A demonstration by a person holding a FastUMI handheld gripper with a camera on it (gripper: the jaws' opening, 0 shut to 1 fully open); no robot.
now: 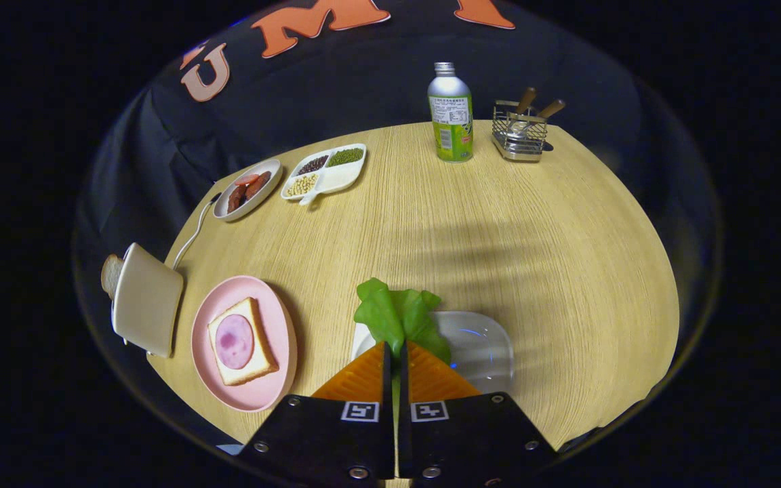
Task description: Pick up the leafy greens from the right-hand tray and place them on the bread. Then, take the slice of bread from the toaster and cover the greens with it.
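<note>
Crinkled green leafy greens point(401, 315) — pinched between closed tongs point(396, 352)

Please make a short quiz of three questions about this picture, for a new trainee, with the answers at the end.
1. True or false: the jaws of the gripper are closed on the leafy greens.
2. What lies on the bread slice on the pink plate? A) a round slice of ham B) green beans C) nothing
3. Where is the second slice of bread now?

Key
1. True. Both jaws press the greens, above the clear tray.
2. A.
3. It stands in the toaster, beside the pink plate.
</note>
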